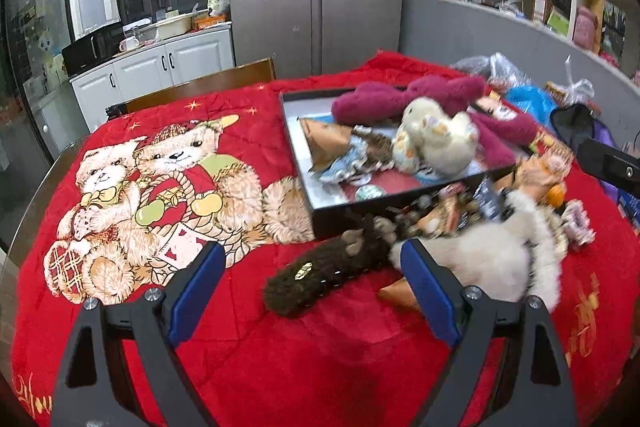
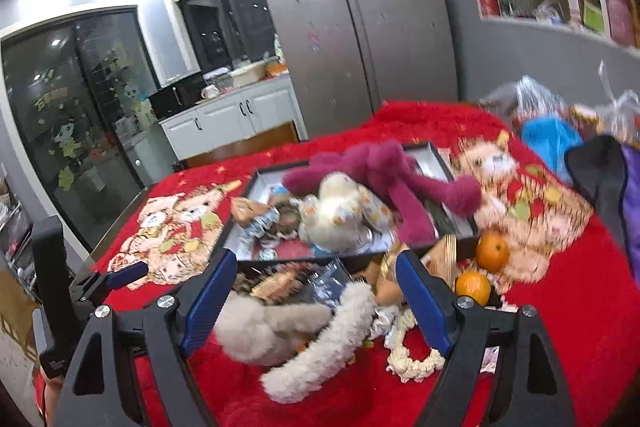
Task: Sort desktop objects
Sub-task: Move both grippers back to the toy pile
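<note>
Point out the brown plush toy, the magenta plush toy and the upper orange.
brown plush toy [image 1: 324,277], left wrist view, mid-body.
magenta plush toy [image 2: 376,167], right wrist view, torso.
upper orange [image 2: 492,251], right wrist view, peel centre.

We see our left gripper [image 1: 312,267] as two black triangular arms with cut-out windows, silver screw heads at the joints and ribbed blue pads on the fingers [image 1: 200,279]. Our right gripper [image 2: 316,287] is built the same.

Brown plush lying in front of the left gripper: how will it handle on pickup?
The brown plush looks soft and elongated, so it will probably sag at both ends. Likely light. Its fuzzy pile should grip the pads; unlikely to roll on the red blanket.
</note>
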